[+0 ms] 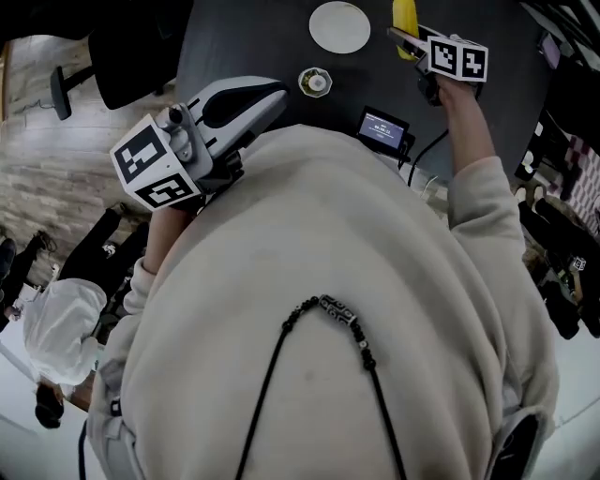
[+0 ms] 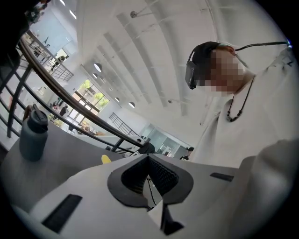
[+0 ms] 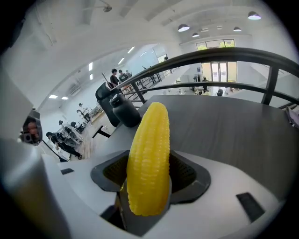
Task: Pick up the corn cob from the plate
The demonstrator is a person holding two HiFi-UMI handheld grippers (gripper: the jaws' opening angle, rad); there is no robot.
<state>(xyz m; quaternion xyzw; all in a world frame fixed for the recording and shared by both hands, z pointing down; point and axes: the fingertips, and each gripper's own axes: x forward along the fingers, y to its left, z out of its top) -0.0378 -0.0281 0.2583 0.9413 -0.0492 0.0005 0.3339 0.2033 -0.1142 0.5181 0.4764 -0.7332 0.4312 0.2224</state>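
- The right gripper [image 1: 405, 36] is shut on the corn cob [image 3: 148, 158]. Its fingers [image 3: 187, 173] press the cob from both sides near its thick end, and the tapered tip sticks out well beyond them.
- The corn cob is off the plate [image 1: 339, 26]. In the head view it shows just right of the plate, clear of the rim, and only the fingers carry it above the worktop [image 1: 253, 37].
- The plate is white, round and bare. It lies flat on the dark worktop, on the side far from the person.
- The right gripper's marker cube [image 1: 457, 58] sits right of the plate, with a cream sleeve [image 1: 478, 187] running back from it towards the person.
- A small round dish [image 1: 315, 82] stands near the plate, on its nearer side and slightly to its left.
- A small device with a lit screen [image 1: 382, 127] lies nearer the person than the plate and a little to its right, with a cable trailing from it.
- The left gripper [image 1: 272, 94] is held left of the plate and closer to the person's chest. Its fingers [image 2: 163, 179] are closed against each other with nothing between them.
- A dark bottle [image 3: 124, 112] stands upright on the worktop. Its place relative to the plate cannot be told.
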